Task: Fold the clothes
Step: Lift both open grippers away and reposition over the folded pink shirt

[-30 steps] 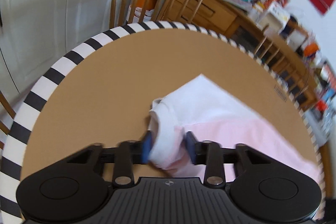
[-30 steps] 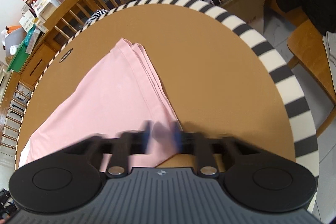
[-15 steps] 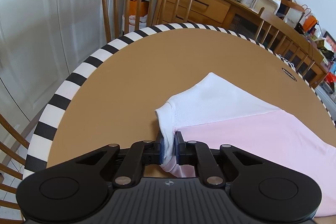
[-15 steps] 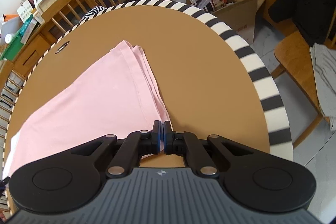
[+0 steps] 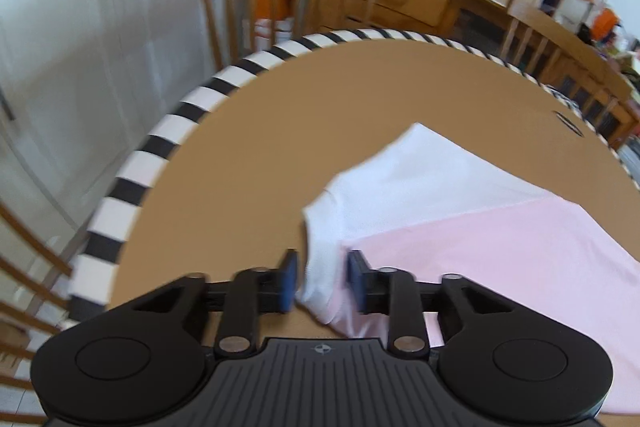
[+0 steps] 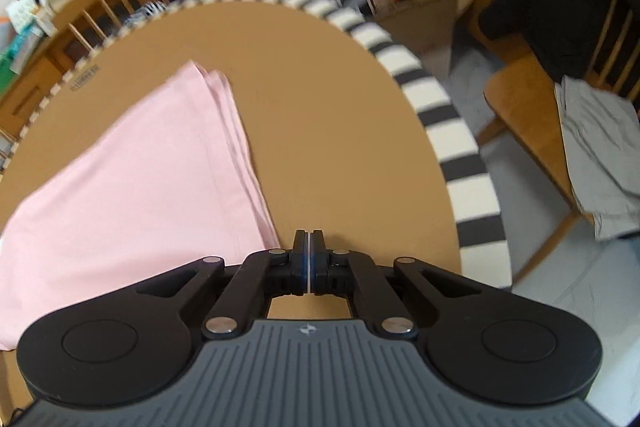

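Since half a second ago my left tongs (image 5: 322, 281) have spread off the white corner of the shirt (image 5: 460, 223), which lies folded on the surface (image 5: 288, 131), while my right tongs (image 6: 310, 247) stay pressed together beside its pink edge, holding nothing.

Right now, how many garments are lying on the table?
1: a folded pink-and-white garment on the round table, its white corner between the left gripper fingers. More may be hidden out of frame.
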### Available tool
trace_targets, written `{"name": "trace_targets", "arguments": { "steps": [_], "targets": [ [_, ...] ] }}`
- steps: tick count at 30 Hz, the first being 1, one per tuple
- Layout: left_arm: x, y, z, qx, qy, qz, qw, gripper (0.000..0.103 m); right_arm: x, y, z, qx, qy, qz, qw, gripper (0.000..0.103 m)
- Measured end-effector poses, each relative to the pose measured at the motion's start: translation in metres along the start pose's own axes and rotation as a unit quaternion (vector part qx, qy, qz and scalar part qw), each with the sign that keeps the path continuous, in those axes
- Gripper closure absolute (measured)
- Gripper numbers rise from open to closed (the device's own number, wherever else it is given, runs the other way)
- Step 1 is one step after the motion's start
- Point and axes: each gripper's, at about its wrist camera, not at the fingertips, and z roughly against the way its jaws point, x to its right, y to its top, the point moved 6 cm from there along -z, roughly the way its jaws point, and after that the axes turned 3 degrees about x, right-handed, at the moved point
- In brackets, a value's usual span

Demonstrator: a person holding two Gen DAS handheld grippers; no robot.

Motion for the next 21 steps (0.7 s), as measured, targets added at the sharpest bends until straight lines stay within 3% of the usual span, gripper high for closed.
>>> {"name": "trace_targets", "arguments": {
  "steps": [2,5,9,11,15,21],
  "targets": [
    [0.009,-0.001,0.021,0.012,0.011,-0.01,0.9998,0.07,-0.007,0.002,0.01,0.015,0.024,0.018,0.999,0.101],
    [0.036,-0.014,0.055,0.022,0.016,-0.03,0.9992,0.059,-0.025,0.003,0.007,0.009,0.076,0.045,0.996,0.1],
    [0.111,-0.064,0.092,0.008,0.016,-0.071,0.9973,0.047,-0.049,0.003,0.003,-0.001,0.146,0.08,0.986,0.098],
    [0.153,-0.098,0.106,-0.006,0.002,-0.072,0.9974,0.044,-0.057,0.002,-0.005,-0.025,0.171,0.1,0.98,0.096],
    [0.231,-0.16,0.119,-0.031,-0.027,-0.067,0.9969,0.044,-0.061,0.003,-0.002,-0.047,0.189,0.161,0.968,0.096],
    [0.299,-0.221,0.134,-0.052,-0.032,-0.045,0.9971,0.044,-0.055,0.008,0.016,-0.05,0.199,0.234,0.95,0.087]
  ]
}}
